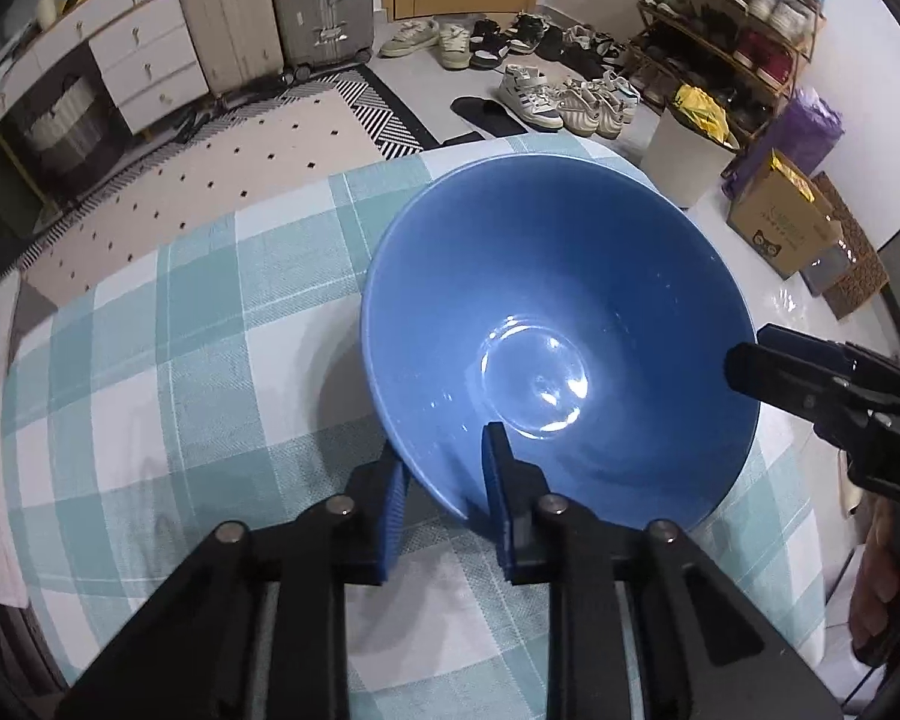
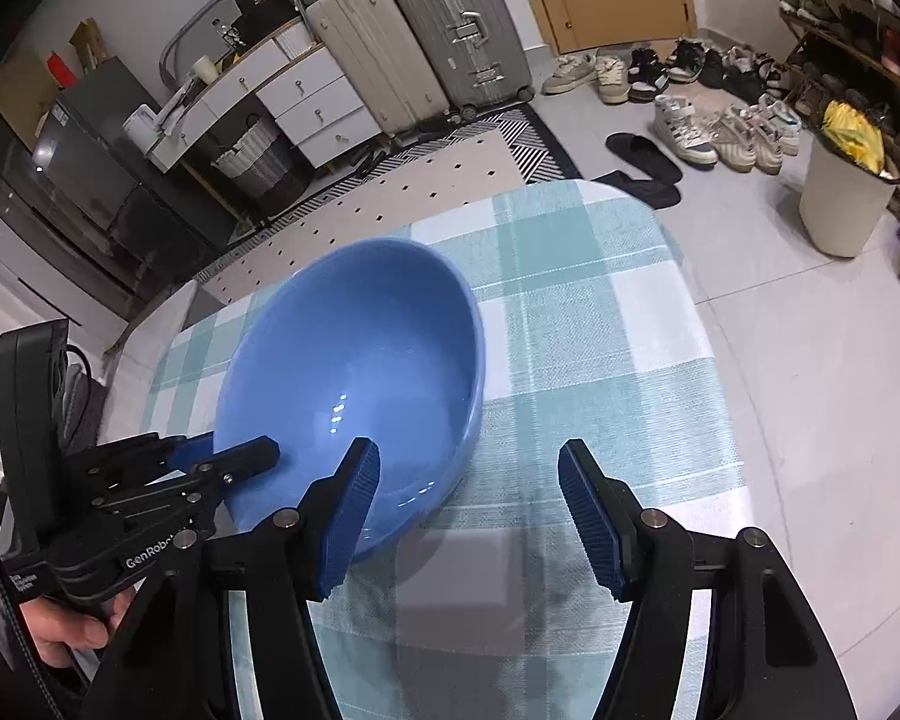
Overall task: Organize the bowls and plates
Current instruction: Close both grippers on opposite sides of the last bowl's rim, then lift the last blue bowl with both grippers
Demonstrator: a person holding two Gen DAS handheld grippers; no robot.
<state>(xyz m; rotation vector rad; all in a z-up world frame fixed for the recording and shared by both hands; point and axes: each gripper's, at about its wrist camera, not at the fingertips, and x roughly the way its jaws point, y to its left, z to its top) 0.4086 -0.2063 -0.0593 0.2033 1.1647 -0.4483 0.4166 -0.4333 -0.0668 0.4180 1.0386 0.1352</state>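
A large empty blue bowl [image 1: 558, 300] stands on the table's teal-and-white checked cloth [image 1: 180, 360]. My left gripper [image 1: 444, 450] is shut on the bowl's near rim, one finger inside the bowl and the other outside. In the right wrist view that left gripper [image 2: 234, 453] clamps the left side of the bowl [image 2: 360, 348]. My right gripper [image 2: 468, 450] is open at the opposite rim, its left finger [image 2: 354, 498] over the inside and its right finger over the cloth [image 2: 600, 330], neither pad pressing. It enters the left wrist view as the right gripper [image 1: 756, 360].
The table's rounded far edge lies just beyond the bowl. On the floor past it are a patterned rug [image 2: 426, 180], two suitcases [image 2: 426, 30], several shoes [image 2: 708, 126], a white bin [image 2: 840, 198] and a cardboard box [image 1: 780, 222]. A person's hand [image 2: 72, 630] holds the left gripper.
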